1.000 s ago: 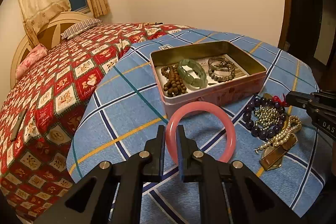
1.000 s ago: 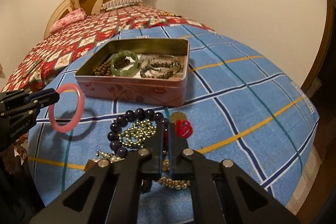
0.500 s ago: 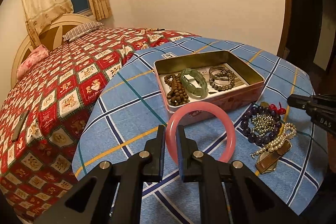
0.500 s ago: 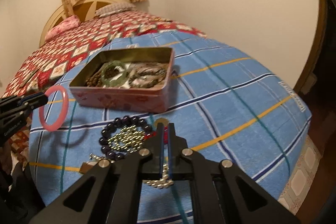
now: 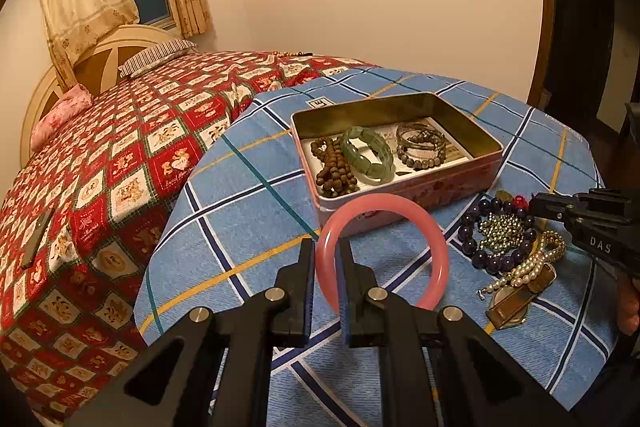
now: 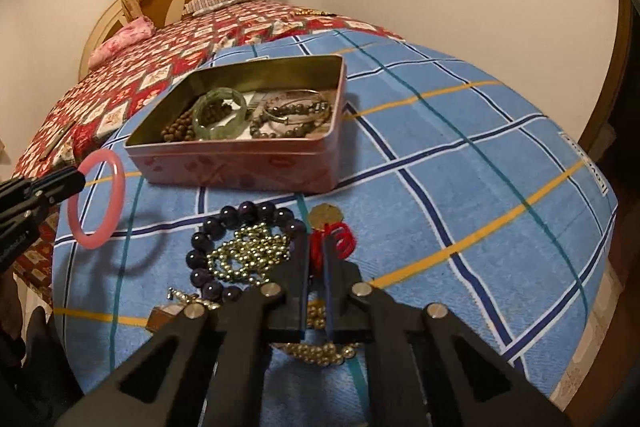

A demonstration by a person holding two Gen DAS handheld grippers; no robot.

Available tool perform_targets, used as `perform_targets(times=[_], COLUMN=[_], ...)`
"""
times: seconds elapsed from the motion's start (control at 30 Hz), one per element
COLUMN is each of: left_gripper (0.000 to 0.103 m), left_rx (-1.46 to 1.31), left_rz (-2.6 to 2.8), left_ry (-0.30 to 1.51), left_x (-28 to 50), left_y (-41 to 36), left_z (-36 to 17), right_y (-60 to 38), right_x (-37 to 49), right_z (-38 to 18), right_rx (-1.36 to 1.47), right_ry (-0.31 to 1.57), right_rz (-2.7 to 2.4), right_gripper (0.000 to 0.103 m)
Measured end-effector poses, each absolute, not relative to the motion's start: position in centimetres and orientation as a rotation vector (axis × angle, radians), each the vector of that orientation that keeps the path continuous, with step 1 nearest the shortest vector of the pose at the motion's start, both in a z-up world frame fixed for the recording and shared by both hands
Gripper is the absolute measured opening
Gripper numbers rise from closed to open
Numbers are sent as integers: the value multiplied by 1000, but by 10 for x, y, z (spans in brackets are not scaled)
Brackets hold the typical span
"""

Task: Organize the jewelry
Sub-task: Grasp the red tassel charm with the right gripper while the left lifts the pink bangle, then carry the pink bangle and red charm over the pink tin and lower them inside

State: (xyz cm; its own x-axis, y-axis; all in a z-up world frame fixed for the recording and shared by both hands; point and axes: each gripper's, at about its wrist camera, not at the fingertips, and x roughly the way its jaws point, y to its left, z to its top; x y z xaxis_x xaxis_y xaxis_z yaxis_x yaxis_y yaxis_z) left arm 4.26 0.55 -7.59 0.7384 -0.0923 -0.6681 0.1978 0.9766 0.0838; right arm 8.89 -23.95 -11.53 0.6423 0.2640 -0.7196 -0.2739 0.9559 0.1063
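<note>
My left gripper (image 5: 326,247) is shut on a pink bangle (image 5: 432,231) and holds it upright above the blue checked cloth, just in front of the pink tin (image 5: 472,183); the bangle also shows in the right wrist view (image 6: 114,199). The tin (image 6: 240,163) holds a green bracelet (image 5: 366,153), brown beads (image 5: 334,173) and grey bead bracelets (image 5: 422,147). My right gripper (image 6: 316,247) is shut and holds nothing, above a loose pile: purple bead bracelet (image 6: 240,211), gold bead chain (image 6: 250,257), red coil (image 6: 340,235), pearl strand (image 5: 532,265).
The blue checked cloth (image 6: 460,155) covers a rounded table. A bed with a red patterned quilt (image 5: 120,155) lies to the left and behind. A brown watch or clasp (image 5: 516,299) lies by the pearls. A wall and door frame stand at the right.
Both grippers have pulled back and up a little from the table. The left still holds the pink bangle. The right stays shut over the jewelry pile.
</note>
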Motion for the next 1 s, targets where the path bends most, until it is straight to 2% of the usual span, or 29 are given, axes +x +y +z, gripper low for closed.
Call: perform_targets(times=[0.5, 1.0], left_gripper=[9, 9], left_rx=[141, 193], left_rz=[-169, -155], left_ry=[669, 623], left_x=[41, 69], left_y=[8, 5], left_z=[-48, -27], right_y=[-237, -215], right_x=[72, 91], right_z=[-69, -35], right_rx=[-58, -117], right_ry=[681, 605], right_rz=[292, 334], right_gripper=[3, 3])
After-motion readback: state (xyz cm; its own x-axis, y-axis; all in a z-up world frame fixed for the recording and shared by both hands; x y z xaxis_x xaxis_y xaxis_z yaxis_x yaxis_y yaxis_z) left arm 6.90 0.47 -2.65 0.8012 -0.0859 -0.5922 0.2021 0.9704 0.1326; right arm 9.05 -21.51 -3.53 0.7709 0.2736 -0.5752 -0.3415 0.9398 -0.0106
